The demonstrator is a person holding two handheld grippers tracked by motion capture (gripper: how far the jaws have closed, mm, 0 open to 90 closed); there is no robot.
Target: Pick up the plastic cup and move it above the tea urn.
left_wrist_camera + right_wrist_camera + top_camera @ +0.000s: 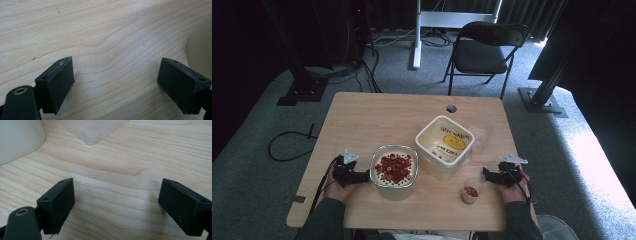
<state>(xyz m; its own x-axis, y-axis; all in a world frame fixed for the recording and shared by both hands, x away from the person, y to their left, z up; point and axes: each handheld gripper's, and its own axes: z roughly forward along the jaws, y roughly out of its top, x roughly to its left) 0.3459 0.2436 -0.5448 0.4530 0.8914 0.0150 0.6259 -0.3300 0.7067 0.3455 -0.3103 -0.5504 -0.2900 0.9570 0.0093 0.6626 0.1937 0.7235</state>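
Both tongs (116, 82) agape beside bowl (394, 170)

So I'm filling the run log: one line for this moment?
left gripper: open, beside berry bowl | right gripper: open, beside small cup | nothing held

My high camera sits up above my side of the table (362, 115) and looks forward and down, far enough to see the floor too. My left gripper (116, 85) camera looks along its jaws, very close to the wood. My right gripper (116, 205) camera does the same. All three see the same wooden top between the jaws.
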